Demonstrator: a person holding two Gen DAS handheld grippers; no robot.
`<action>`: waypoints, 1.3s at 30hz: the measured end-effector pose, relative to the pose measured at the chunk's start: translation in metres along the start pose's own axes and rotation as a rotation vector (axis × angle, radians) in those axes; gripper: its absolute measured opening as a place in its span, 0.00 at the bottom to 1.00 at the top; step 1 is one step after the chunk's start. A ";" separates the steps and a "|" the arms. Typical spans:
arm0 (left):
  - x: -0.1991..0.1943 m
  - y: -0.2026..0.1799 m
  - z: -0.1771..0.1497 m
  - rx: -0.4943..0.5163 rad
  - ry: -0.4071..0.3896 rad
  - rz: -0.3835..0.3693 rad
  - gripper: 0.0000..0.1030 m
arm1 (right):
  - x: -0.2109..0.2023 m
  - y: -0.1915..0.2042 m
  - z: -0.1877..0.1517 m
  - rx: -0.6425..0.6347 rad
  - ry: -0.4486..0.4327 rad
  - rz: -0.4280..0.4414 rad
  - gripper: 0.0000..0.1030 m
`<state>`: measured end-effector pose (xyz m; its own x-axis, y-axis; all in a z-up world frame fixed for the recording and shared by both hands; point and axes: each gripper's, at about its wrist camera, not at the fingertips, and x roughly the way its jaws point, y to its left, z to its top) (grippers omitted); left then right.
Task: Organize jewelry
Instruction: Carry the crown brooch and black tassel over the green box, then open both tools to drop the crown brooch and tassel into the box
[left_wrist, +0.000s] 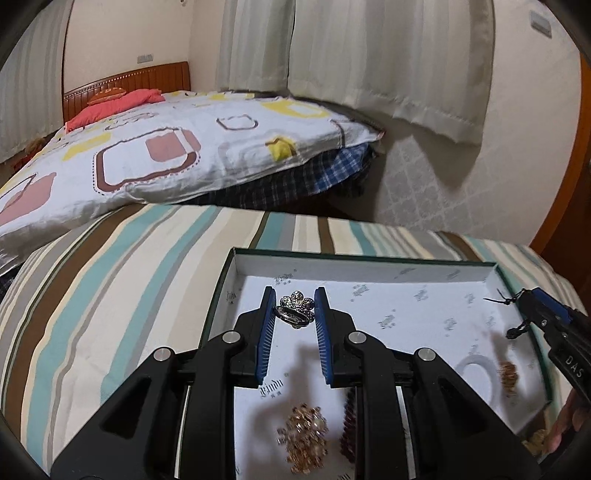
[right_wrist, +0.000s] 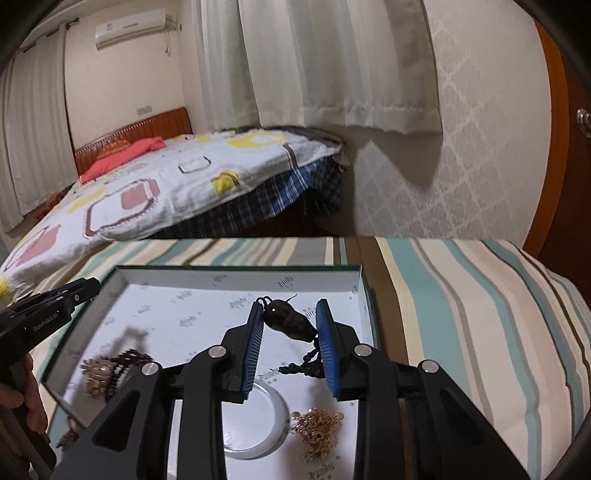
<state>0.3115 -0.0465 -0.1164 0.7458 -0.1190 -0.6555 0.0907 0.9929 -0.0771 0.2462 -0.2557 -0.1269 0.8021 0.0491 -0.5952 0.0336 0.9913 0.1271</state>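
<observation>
My left hand-held gripper (left_wrist: 294, 309) clamps a silver flower-topped ring (left_wrist: 295, 309) between its blue pads, above the far left part of the shallow white-lined box (left_wrist: 369, 266) that sits on the striped bed (left_wrist: 110, 280). The ring's band runs crosswise from pad to pad, its flower tilted toward the far wall. My right hand-held gripper (right_wrist: 290, 319) grips a dark oval pendant (right_wrist: 290, 319) over the box's far right corner; its long axis slants from far-left to near-right, with a knotted black cord (right_wrist: 306, 363) trailing down toward me. Only the right wrist view shows the pendant itself, plus a white bangle (right_wrist: 273, 421) and a gold chain cluster (right_wrist: 317, 428) on the box floor. The left view alone shows the ring.
</observation>
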 end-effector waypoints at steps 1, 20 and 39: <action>0.003 0.000 -0.001 0.001 0.008 0.003 0.20 | 0.003 -0.001 0.000 0.001 0.006 -0.004 0.29; 0.033 -0.003 -0.004 0.039 0.134 0.045 0.21 | 0.034 -0.004 -0.003 0.005 0.118 -0.049 0.29; 0.030 -0.005 -0.004 0.055 0.117 0.059 0.48 | 0.038 -0.006 -0.004 0.017 0.127 -0.051 0.41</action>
<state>0.3310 -0.0553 -0.1383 0.6690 -0.0564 -0.7411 0.0872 0.9962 0.0029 0.2741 -0.2598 -0.1534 0.7171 0.0153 -0.6968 0.0828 0.9908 0.1070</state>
